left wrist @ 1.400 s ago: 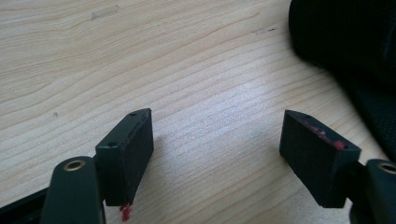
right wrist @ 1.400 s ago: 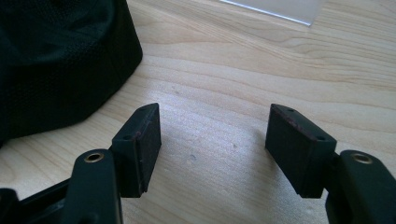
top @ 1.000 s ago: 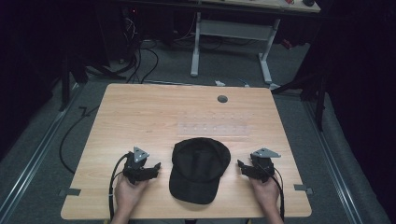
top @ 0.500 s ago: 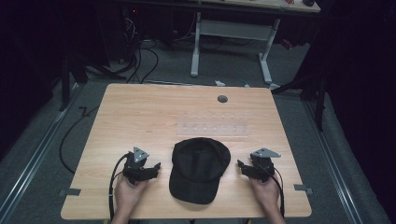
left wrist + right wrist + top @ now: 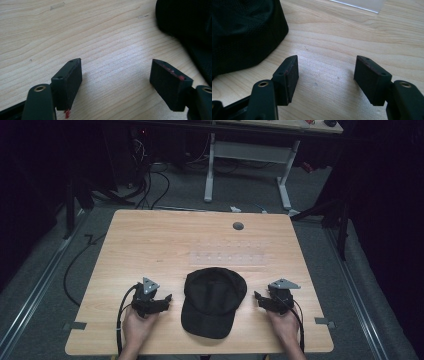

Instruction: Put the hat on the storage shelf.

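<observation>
A black baseball cap (image 5: 212, 300) lies flat near the front middle of the wooden table (image 5: 165, 240), its brim toward the person. To its left rests my left gripper (image 5: 167, 298), open, jaws wide over bare wood; the cap (image 5: 187, 22) fills the upper right of the left gripper view beyond the left gripper (image 5: 116, 75). My right gripper (image 5: 257, 297) sits to the cap's right, also open and holding nothing. In the right gripper view the cap (image 5: 242, 32) lies at the upper left, past the right gripper (image 5: 325, 73). Neither gripper touches the cap.
A clear plastic sheet (image 5: 229, 253) lies flat behind the cap; its corner (image 5: 362, 4) appears in the right gripper view. A round grey grommet (image 5: 238, 226) sits near the table's far edge. Cables (image 5: 150, 185) and a white desk frame (image 5: 247, 157) stand on the floor beyond.
</observation>
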